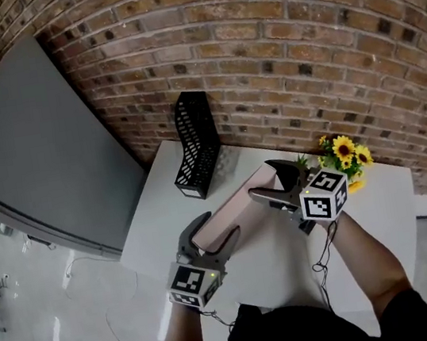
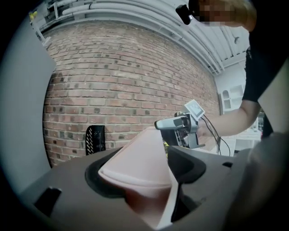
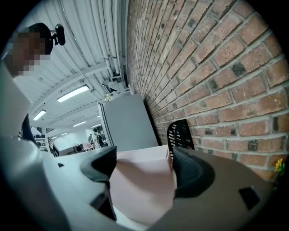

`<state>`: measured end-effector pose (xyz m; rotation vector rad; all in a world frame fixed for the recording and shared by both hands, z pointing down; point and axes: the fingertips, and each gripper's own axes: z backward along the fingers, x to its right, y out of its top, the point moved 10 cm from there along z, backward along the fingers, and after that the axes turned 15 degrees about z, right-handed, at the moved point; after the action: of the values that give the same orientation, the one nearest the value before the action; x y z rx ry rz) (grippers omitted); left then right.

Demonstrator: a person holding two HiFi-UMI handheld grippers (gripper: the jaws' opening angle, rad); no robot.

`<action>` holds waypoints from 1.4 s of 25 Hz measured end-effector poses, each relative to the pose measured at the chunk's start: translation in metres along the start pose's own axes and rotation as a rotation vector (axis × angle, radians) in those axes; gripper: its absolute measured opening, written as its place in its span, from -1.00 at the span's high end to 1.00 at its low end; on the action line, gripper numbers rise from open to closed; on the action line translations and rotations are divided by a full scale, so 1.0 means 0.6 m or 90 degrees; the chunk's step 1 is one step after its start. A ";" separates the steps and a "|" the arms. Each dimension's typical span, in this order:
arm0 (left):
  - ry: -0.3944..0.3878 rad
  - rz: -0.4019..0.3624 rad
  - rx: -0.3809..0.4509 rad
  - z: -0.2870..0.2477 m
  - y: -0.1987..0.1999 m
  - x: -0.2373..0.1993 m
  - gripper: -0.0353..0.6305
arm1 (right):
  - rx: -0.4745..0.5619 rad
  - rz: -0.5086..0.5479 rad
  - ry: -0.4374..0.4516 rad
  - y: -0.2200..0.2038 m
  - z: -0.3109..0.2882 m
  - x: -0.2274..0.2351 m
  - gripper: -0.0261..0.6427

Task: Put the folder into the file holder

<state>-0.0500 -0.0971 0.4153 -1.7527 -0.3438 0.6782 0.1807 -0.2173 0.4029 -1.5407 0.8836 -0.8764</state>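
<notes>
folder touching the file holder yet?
Apart. The head view shows a strip of bare white table between the pink folder and the black file holder, so there is no contact.

Even, bright indoor light; heavy fisheye warp.
Ceiling strip lights (image 3: 72,93) shine at ten o'clock in the right gripper view. Both gripper views fade to black rims, the brick wall (image 1: 259,54) bows, and the folder (image 2: 140,167) nearest the lens blurs.
</notes>
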 end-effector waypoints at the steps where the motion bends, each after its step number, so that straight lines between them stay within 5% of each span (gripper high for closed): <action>1: 0.001 -0.005 0.003 -0.002 0.000 0.001 0.05 | 0.001 0.000 -0.001 0.000 0.001 0.000 -0.27; 9: 0.021 -0.012 0.014 -0.007 -0.004 0.018 0.21 | 0.010 -0.002 -0.015 -0.001 0.010 0.005 -0.28; 15: 0.066 -0.008 0.032 -0.002 -0.012 0.042 0.27 | 0.003 0.060 -0.064 0.008 0.023 -0.011 -0.20; 22: 0.139 0.027 0.059 0.021 -0.014 0.062 0.36 | 0.003 0.116 -0.126 0.023 0.054 -0.034 0.32; 25: 0.168 0.030 0.077 0.037 -0.008 0.071 0.37 | 0.006 0.130 -0.149 0.029 0.071 -0.044 0.91; 35: 0.245 0.017 0.144 0.094 0.040 0.109 0.37 | 0.028 0.166 -0.135 0.057 0.101 -0.087 0.91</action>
<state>-0.0352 -0.0235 0.3657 -1.6281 0.0208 0.3696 0.2089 -0.1486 0.3575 -1.4122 0.8803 -0.5303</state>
